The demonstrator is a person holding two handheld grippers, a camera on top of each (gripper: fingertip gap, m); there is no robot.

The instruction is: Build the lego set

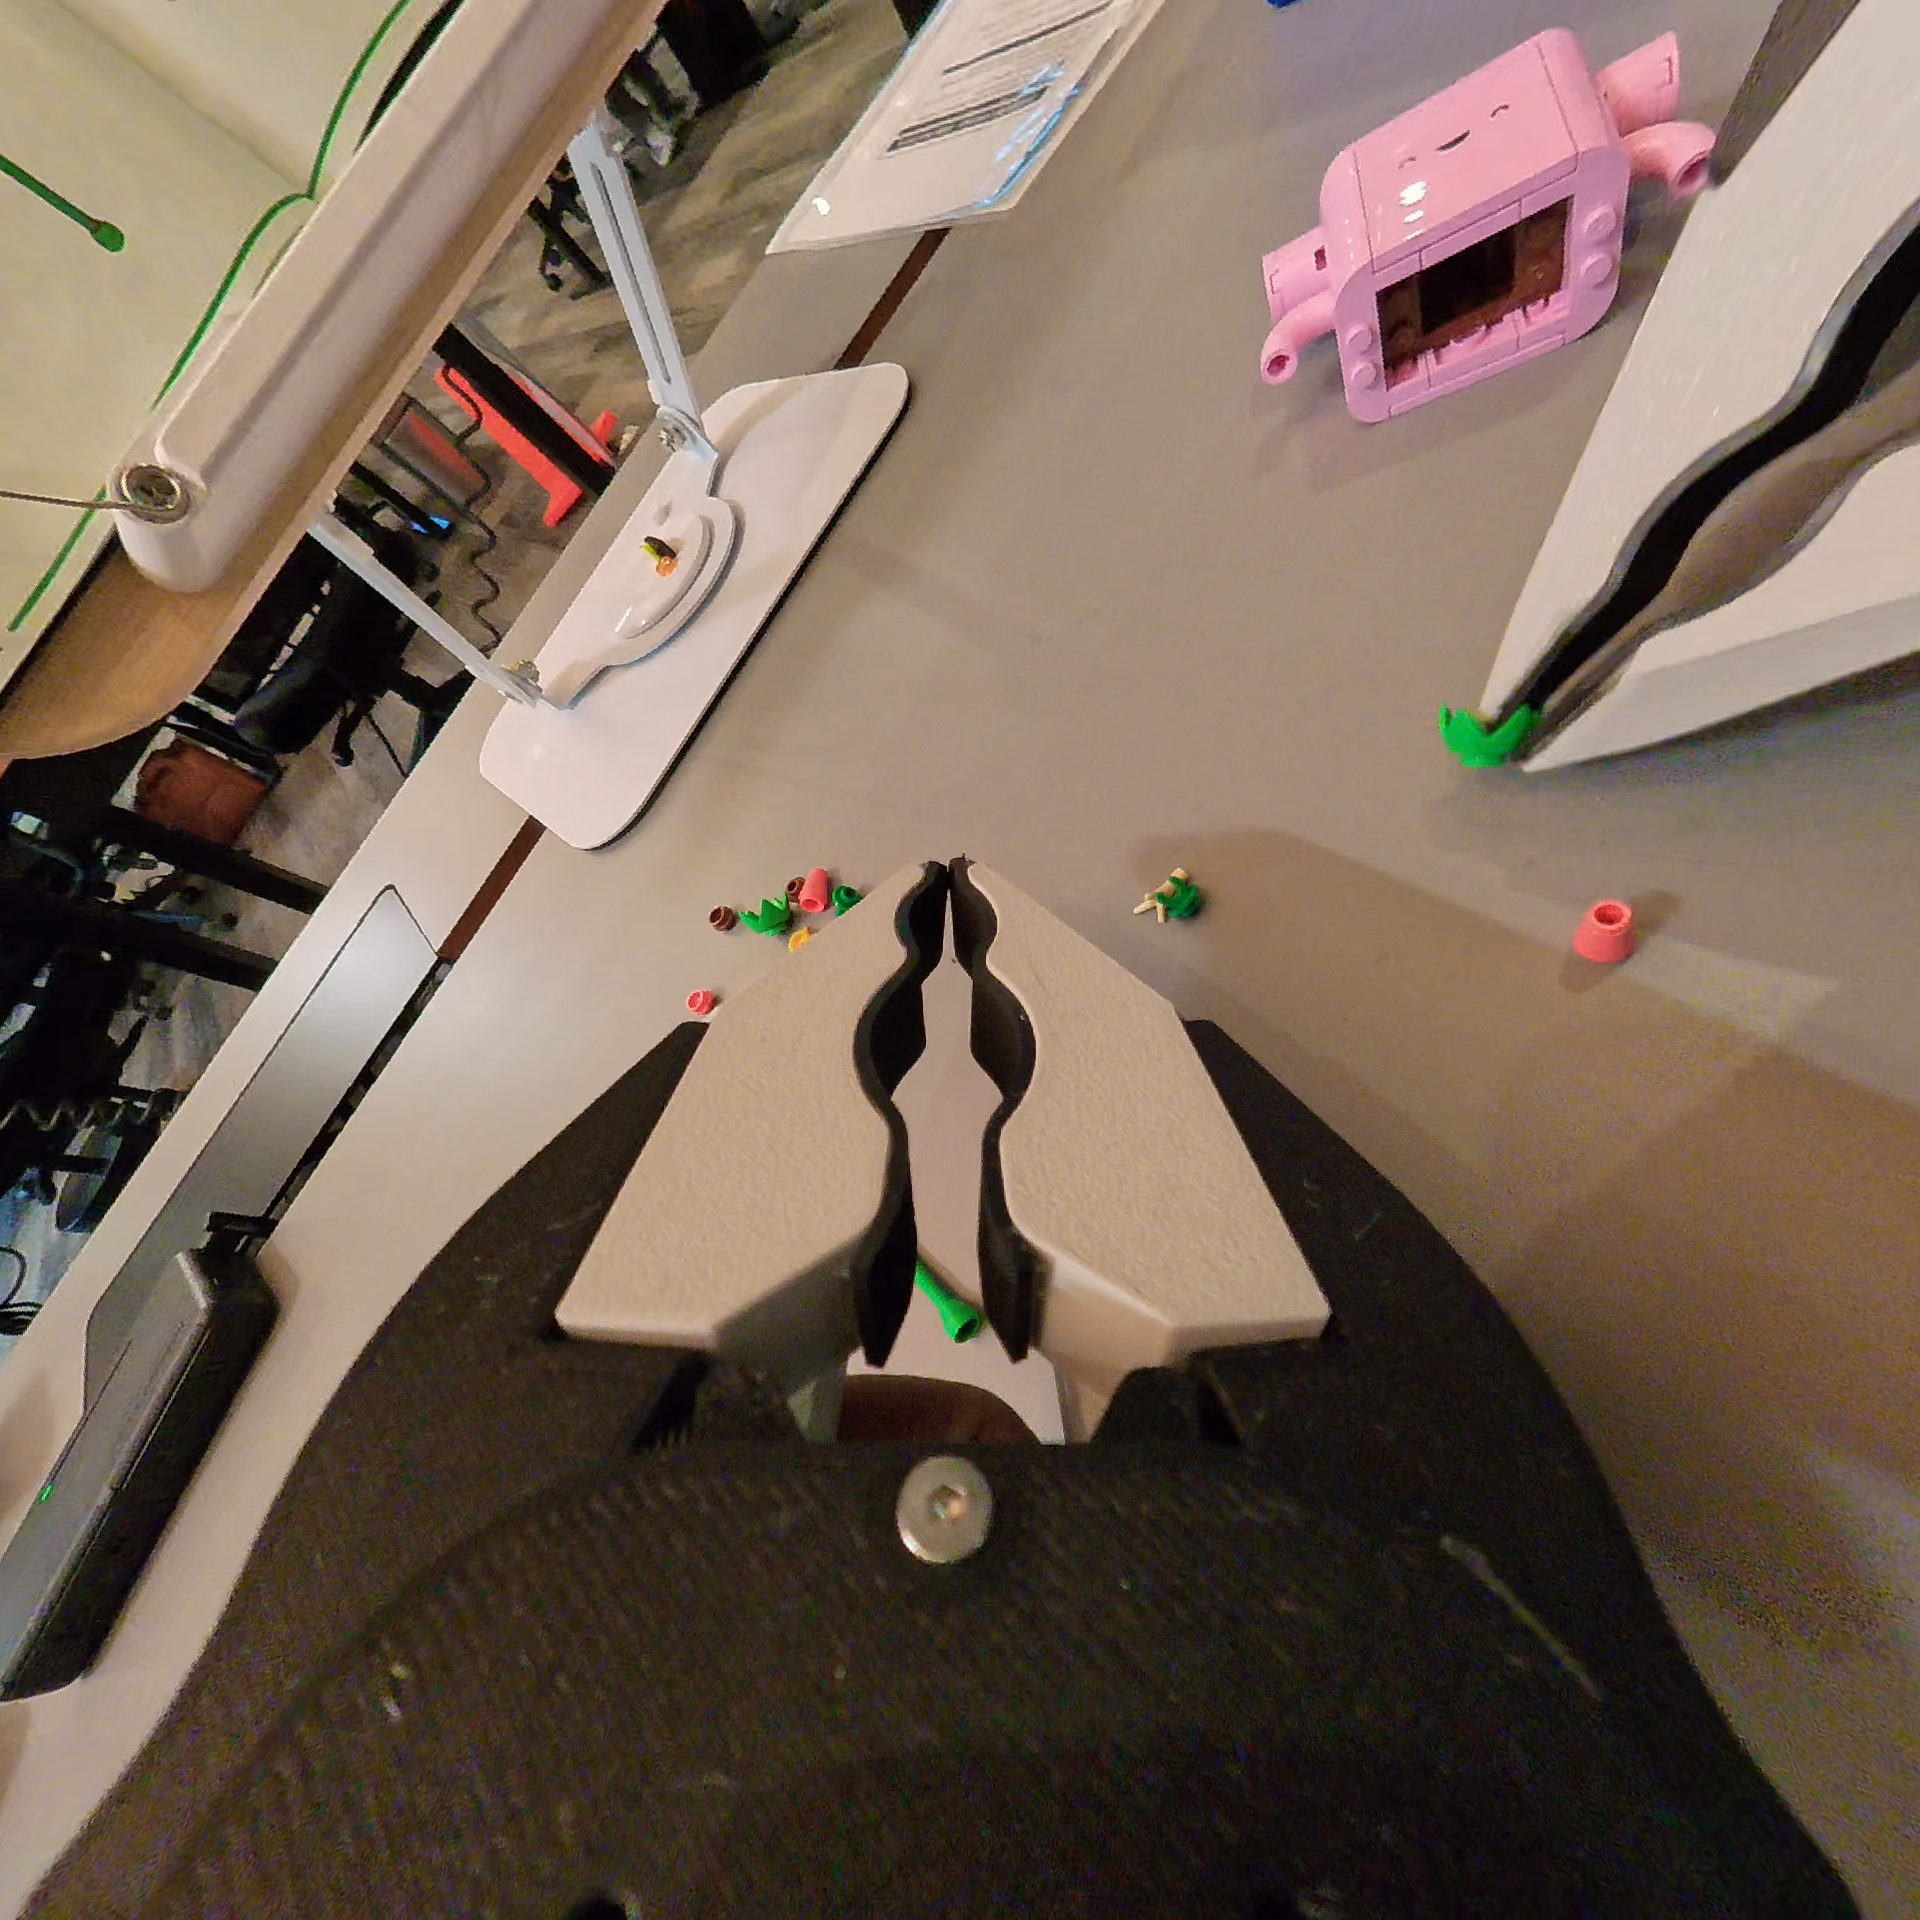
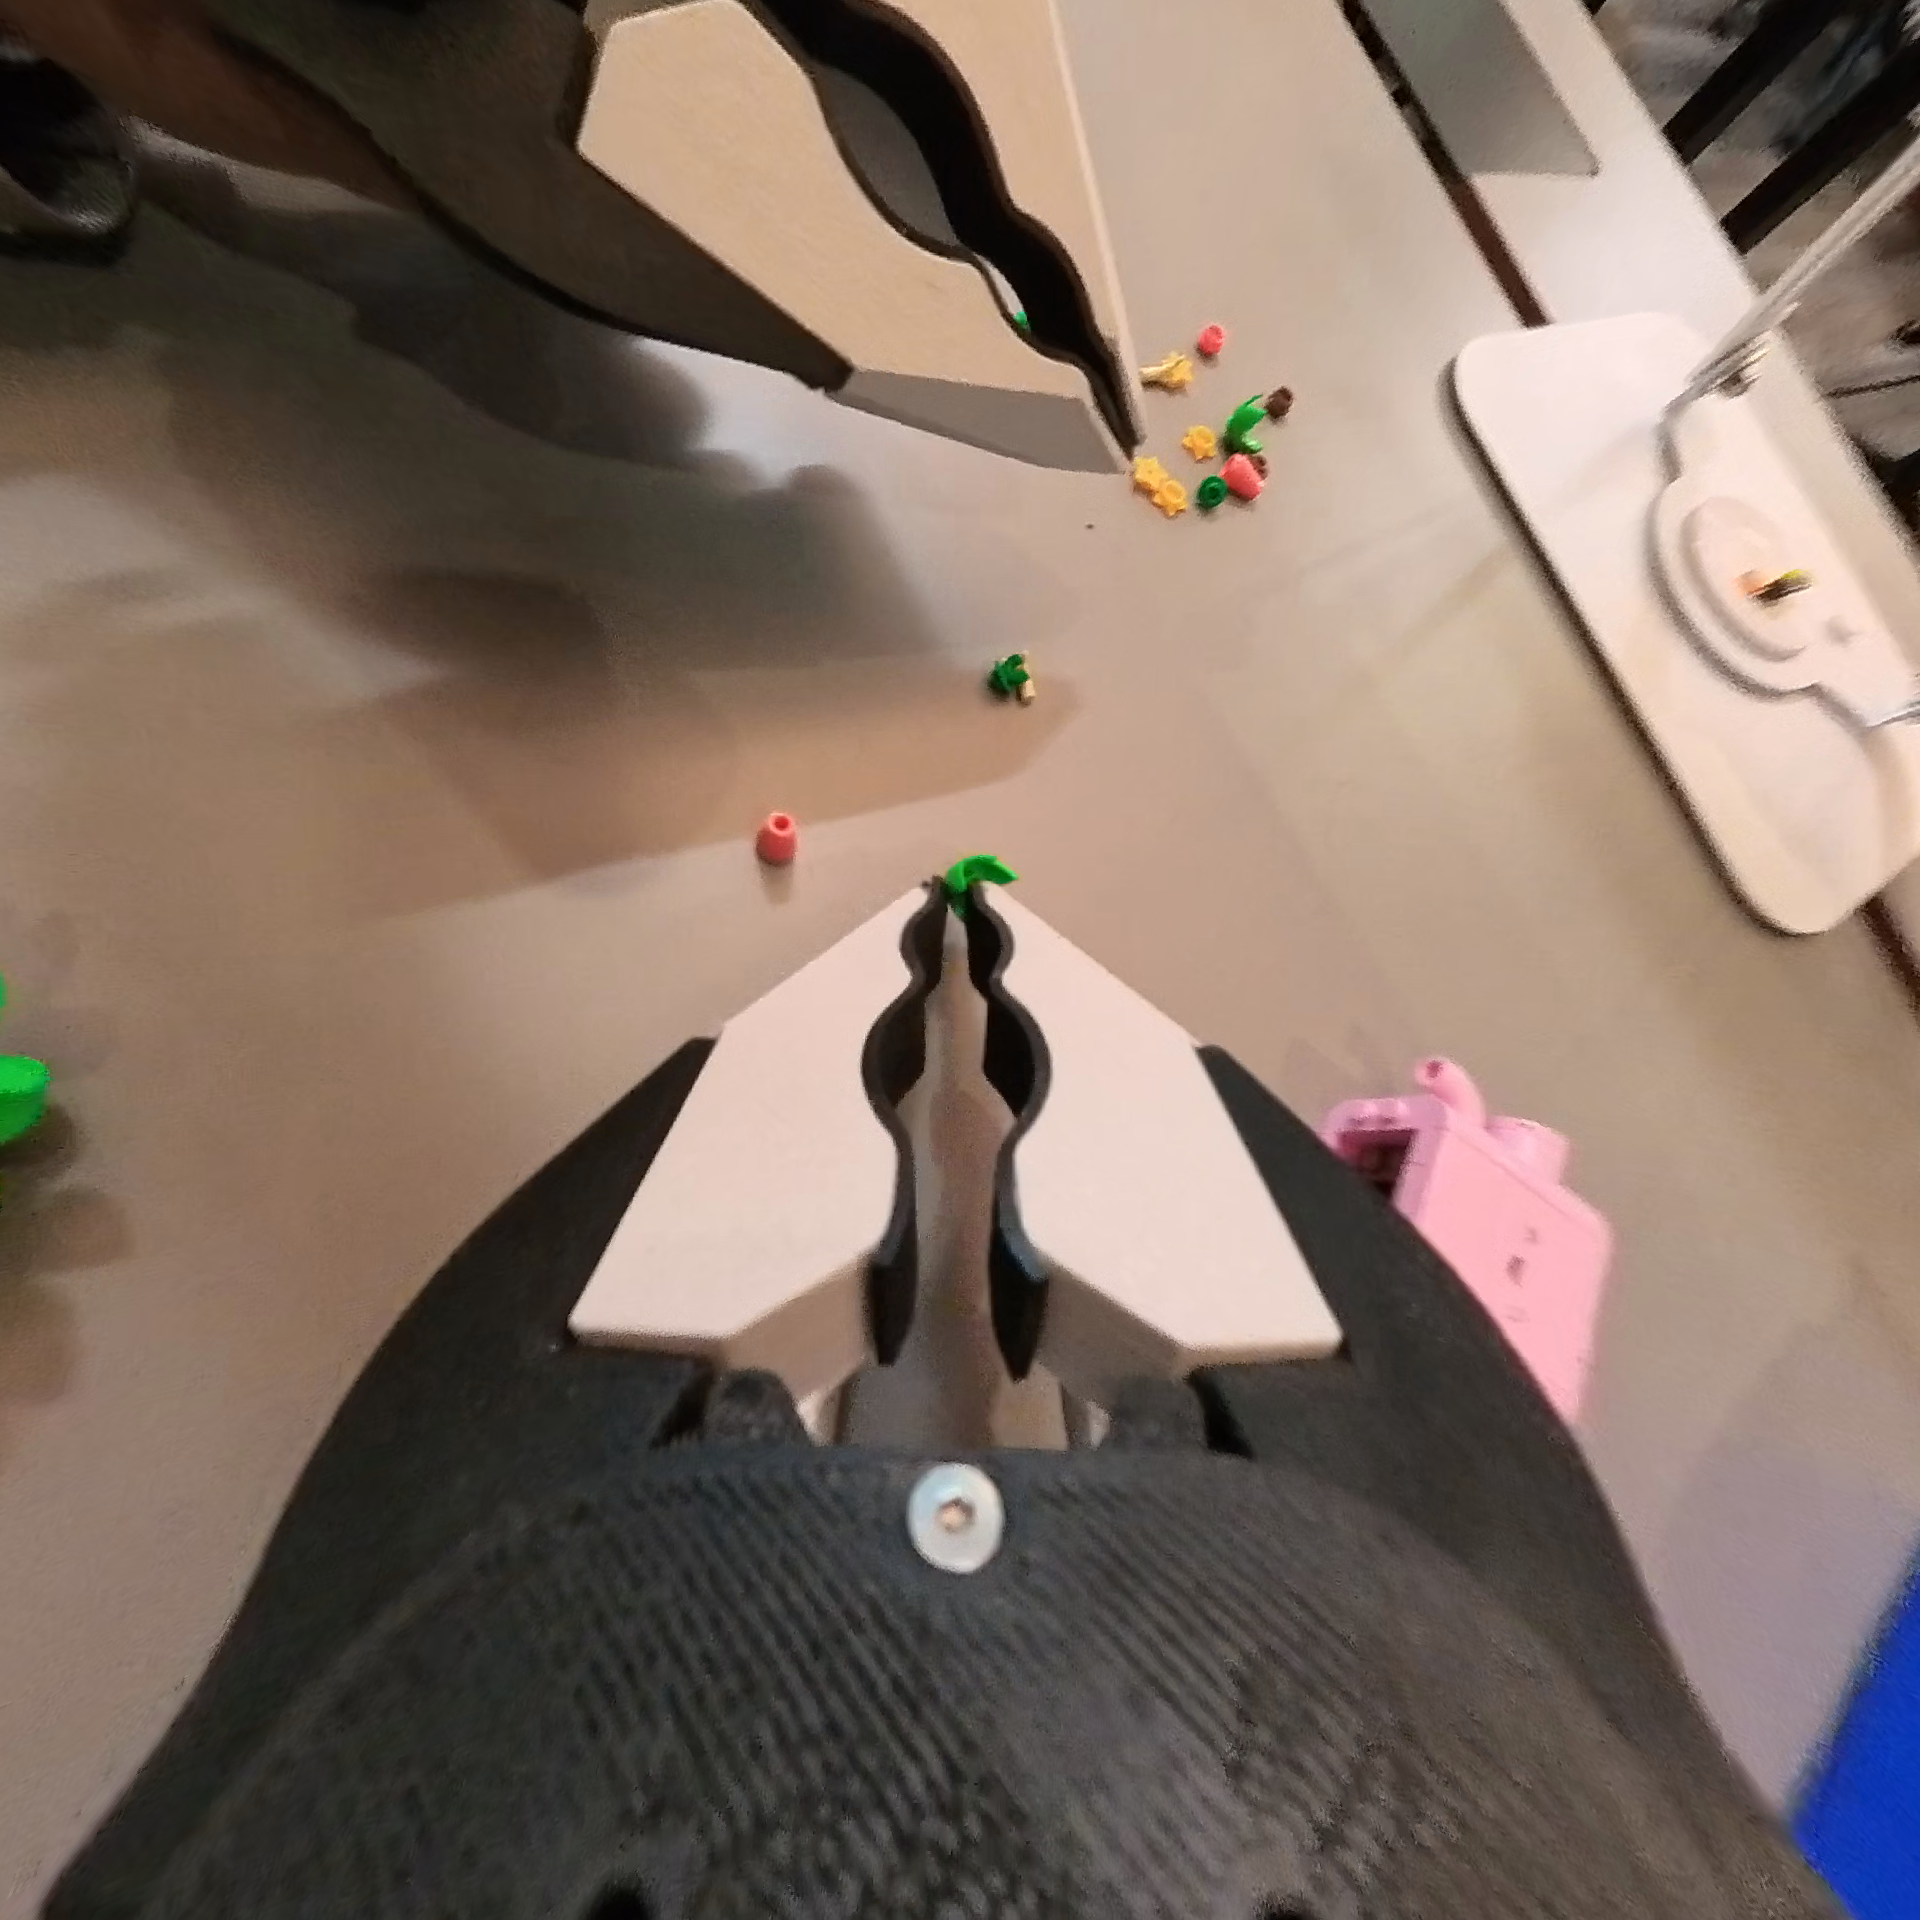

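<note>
My right gripper (image 2: 961, 894) is shut on a small green leaf piece (image 2: 977, 875). In the left wrist view it (image 1: 1519, 717) presses that leaf piece (image 1: 1484, 736) against the grey table. My left gripper (image 1: 951, 868) is shut at the tips, just above a pile of small green, pink, brown and yellow pieces (image 1: 800, 904). A green stem (image 1: 951, 1304) shows through the gap between its fingers; I cannot tell whether it is held. The pink box-shaped model (image 1: 1455, 239) lies on its side at the far right. A pink cone (image 1: 1605, 930) and a green-and-tan piece (image 1: 1174, 896) lie between the grippers.
A white lamp base (image 1: 707, 582) with its arm stands by the table's left edge. A printed sheet (image 1: 966, 104) lies at the back. A dark device (image 1: 135, 1403) sits at the near left edge. Bright green parts (image 2: 16, 1091) and a blue object (image 2: 1860, 1714) show at the edges of the right wrist view. The grippers' ends are close to 9 cm from one another.
</note>
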